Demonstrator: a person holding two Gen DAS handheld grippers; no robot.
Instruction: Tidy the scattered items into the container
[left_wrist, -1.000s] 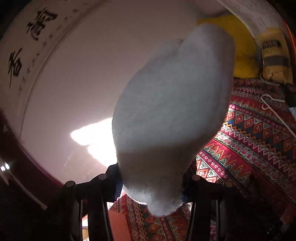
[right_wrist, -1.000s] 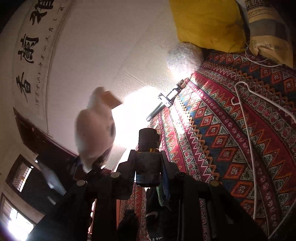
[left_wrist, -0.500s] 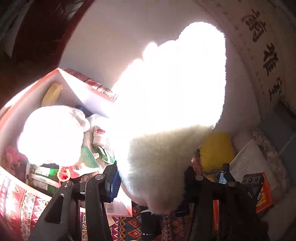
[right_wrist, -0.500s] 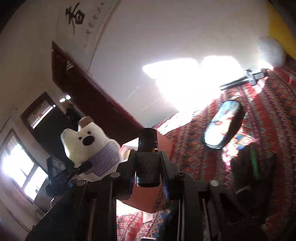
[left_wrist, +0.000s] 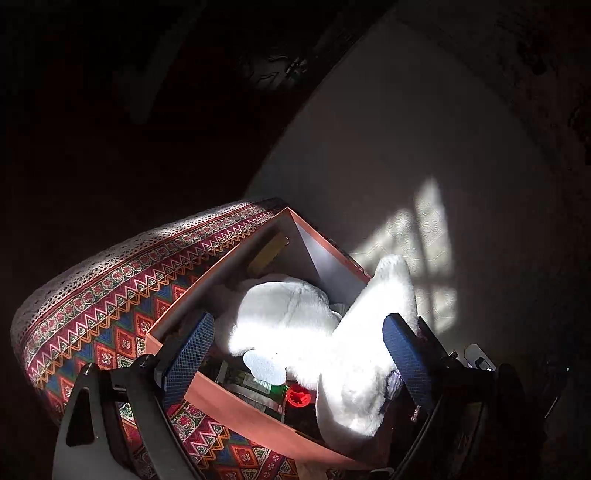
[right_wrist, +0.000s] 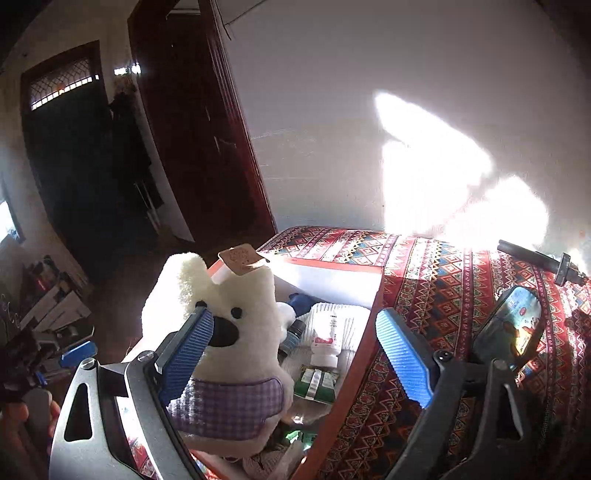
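Observation:
An orange box (left_wrist: 236, 410) stands on the patterned cloth; it also shows in the right wrist view (right_wrist: 354, 365). A white plush bear (right_wrist: 229, 354) with a purple checked bib stands in the box; its white back (left_wrist: 369, 354) shows in the left wrist view. My left gripper (left_wrist: 295, 354) is open over the box, its jaws apart around the plush without gripping. My right gripper (right_wrist: 295, 354) is open and empty above the box. A small dark bottle (right_wrist: 291, 338) lies in the box beside a white bottle (right_wrist: 325, 339).
The box also holds a second white plush (left_wrist: 280, 317), a green packet (right_wrist: 317, 382) and a red cap (left_wrist: 297, 397). On the cloth (right_wrist: 443, 266) to the right lie a dark glasses case (right_wrist: 509, 328) and a black stick-like tool (right_wrist: 535, 260). A white wall stands behind.
Both grippers swung over the box and opened. The left let go of the white plush bear, now standing in the box. The right let go of the small dark bottle.

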